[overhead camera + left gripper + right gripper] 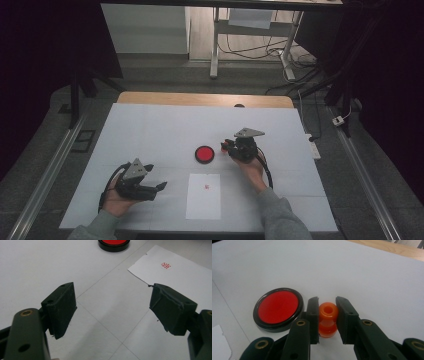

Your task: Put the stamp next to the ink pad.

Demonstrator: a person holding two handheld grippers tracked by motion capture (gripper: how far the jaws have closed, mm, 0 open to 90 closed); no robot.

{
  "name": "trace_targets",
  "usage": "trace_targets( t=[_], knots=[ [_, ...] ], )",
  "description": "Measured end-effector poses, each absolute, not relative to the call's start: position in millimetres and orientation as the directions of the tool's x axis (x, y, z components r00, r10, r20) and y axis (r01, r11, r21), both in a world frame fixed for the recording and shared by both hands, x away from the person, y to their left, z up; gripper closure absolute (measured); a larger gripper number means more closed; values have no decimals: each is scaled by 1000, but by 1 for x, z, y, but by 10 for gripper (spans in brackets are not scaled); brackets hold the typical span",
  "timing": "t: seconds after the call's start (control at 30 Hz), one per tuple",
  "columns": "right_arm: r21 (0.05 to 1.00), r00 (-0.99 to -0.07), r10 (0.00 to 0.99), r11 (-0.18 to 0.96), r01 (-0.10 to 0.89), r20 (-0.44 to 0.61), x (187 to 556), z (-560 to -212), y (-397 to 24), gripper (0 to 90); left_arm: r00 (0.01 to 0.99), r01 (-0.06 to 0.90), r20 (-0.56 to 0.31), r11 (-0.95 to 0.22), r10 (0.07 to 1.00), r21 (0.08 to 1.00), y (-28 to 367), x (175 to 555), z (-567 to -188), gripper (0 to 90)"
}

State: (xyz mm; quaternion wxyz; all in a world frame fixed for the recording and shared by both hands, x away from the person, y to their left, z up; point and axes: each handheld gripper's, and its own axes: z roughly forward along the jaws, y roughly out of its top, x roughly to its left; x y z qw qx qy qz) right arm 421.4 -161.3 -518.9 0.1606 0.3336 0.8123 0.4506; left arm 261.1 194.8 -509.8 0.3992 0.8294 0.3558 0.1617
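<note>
Two tools: right tool (326, 320) clamps orange stamp (327, 318) upright, just at 3 o'clock of red ink pad (204, 154), ready for inking. Left tool (112, 312) wide open, empty, idle at 9 o'clock of paper sheet (203, 197) on tabletop (150, 130).

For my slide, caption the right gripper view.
Right gripper clamps an orange stamp beside the red ink pad.

Left gripper (159, 188) rests with fingers (61, 307) wide apart; right gripper (227, 146) fingers (312, 315) are clamped.
</note>
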Motion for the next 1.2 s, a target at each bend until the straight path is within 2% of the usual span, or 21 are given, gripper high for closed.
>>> trace_targets(
  t=[0.87, 1.0, 1.2],
  knots=[
    [811, -740, 673, 439, 387, -12, 420, -527, -155, 714, 696, 463, -15, -432, 718, 774, 195, 261, -510, 212],
    [811, -730, 683, 433, 392, -12, 421, -526, -155, 604, 695, 463, -16, -431, 718, 774, 196, 261, -510, 212],
    [833, -718, 696, 383, 399, 24, 421, -520, -162, 515, 695, 463, -18, -428, 719, 776, 196, 261, -510, 212]
  ],
)
